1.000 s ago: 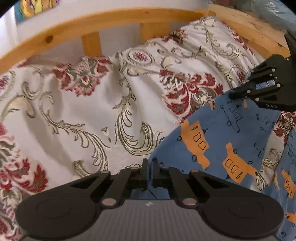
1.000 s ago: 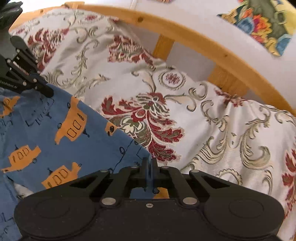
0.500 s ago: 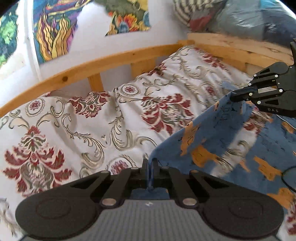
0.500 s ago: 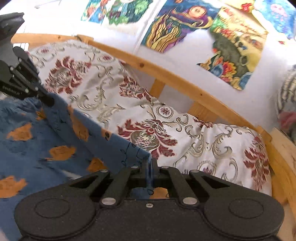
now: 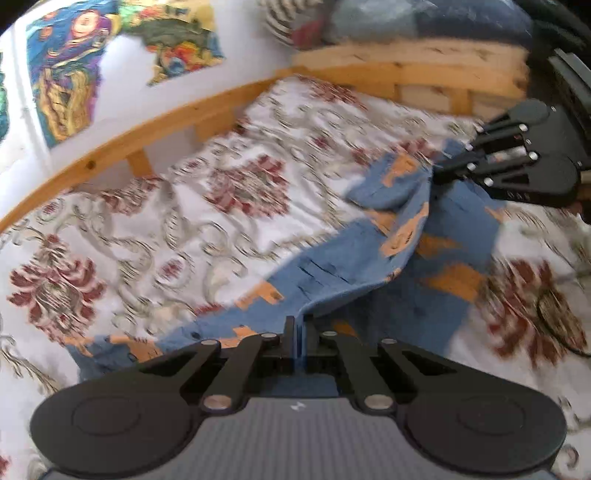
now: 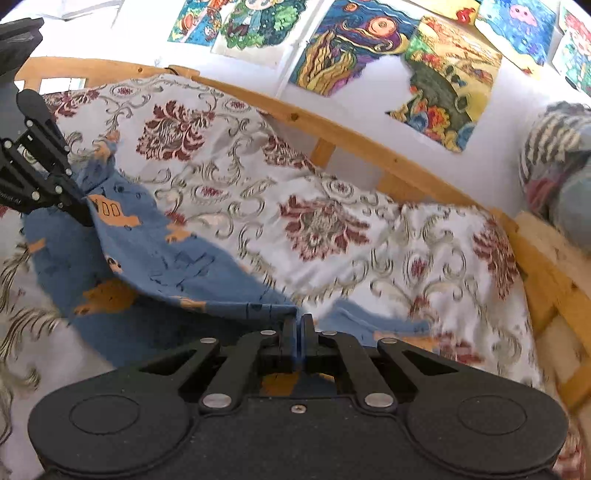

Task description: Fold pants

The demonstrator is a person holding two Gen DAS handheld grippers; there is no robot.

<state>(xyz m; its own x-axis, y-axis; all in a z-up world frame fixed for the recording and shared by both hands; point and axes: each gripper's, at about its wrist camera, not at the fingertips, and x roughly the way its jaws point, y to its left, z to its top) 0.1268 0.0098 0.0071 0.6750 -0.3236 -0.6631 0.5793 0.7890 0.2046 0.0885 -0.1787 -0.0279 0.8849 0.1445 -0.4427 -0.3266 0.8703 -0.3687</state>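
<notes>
Blue pants (image 5: 343,258) with orange prints hang lifted above a floral bedspread (image 5: 155,221). My left gripper (image 5: 300,325) is shut on one edge of the pants. My right gripper (image 6: 300,325) is shut on another edge; the pants (image 6: 173,258) stretch from it to the left gripper (image 6: 79,218) at the left. In the left wrist view the right gripper (image 5: 439,173) pinches the cloth at the upper right. The cloth sags between the two grippers, with part resting on the bed.
A curved wooden bed rail (image 6: 351,136) runs behind the bedspread (image 6: 332,221). Colourful drawings (image 6: 369,40) hang on the white wall. Piled bedding (image 5: 406,22) lies beyond the rail at the upper right (image 6: 554,155).
Both grippers have risen and drawn back with the pants held. The cloth has lifted off the bed and now sags between them. More wall and rail show.
</notes>
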